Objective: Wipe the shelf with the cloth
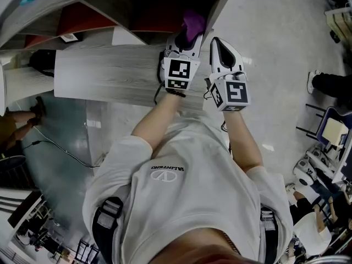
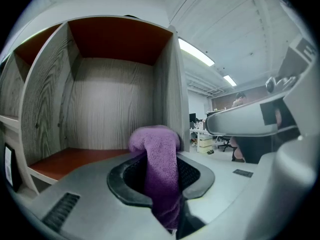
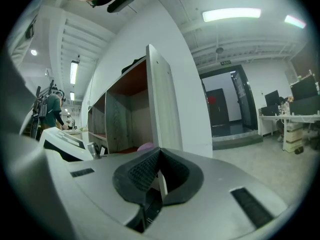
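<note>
A purple cloth (image 2: 159,164) is pinched between the jaws of my left gripper (image 2: 161,178), its bunched end sticking out past the fingertips. That gripper points into an open shelf compartment (image 2: 110,99) with grey wood walls and a red-brown floor (image 2: 70,159); the cloth hangs just in front of the floor's right end. From the head view, the cloth (image 1: 193,23) is at the compartment's right side, held by the left gripper (image 1: 187,37). My right gripper (image 1: 219,44) is beside it, outside the shelf's end panel (image 3: 162,109). Its jaws (image 3: 157,176) are shut with nothing held.
A grey wood board (image 1: 110,73) lies under my left arm. More compartments (image 1: 82,18) run to the left. Pale floor (image 1: 275,48) stretches to the right, with desks and chairs (image 3: 295,119) further off. A person (image 3: 50,109) stands far left.
</note>
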The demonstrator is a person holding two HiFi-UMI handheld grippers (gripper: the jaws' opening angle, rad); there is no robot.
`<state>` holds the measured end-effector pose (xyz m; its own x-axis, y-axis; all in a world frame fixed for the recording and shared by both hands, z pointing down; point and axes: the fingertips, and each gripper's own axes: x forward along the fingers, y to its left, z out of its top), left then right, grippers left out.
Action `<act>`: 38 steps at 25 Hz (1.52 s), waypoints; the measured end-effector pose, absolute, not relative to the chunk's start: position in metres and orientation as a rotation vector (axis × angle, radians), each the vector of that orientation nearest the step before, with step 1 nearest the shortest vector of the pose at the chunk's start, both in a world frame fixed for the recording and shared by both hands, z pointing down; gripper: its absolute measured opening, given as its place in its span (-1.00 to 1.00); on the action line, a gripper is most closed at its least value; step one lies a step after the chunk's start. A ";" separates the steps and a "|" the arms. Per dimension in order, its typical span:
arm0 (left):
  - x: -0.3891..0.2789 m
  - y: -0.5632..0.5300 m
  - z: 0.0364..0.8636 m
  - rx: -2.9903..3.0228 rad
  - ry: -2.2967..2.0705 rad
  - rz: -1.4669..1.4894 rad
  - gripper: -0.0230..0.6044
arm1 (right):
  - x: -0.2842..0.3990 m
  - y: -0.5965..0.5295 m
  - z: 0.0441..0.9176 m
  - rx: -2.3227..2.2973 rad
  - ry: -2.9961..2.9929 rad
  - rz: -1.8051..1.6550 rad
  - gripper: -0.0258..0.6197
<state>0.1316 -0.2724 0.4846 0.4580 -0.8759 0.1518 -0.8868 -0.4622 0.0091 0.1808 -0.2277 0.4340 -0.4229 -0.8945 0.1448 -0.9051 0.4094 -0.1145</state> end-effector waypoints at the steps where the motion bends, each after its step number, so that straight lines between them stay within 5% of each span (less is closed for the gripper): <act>1: 0.132 -0.272 0.484 2.611 -1.577 0.197 -0.60 | 0.181 -0.228 0.434 1.654 -2.586 0.270 -0.92; 38: 0.133 -0.268 0.401 2.770 -1.547 0.121 -0.60 | 0.176 -0.229 0.375 1.722 -2.647 0.162 -0.92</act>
<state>0.1331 -0.2678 0.4005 0.5223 -0.8513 0.0502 -0.8488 -0.5246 -0.0664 0.1755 -0.2289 0.3748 -0.4067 -0.9127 0.0389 -0.9107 0.4017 -0.0966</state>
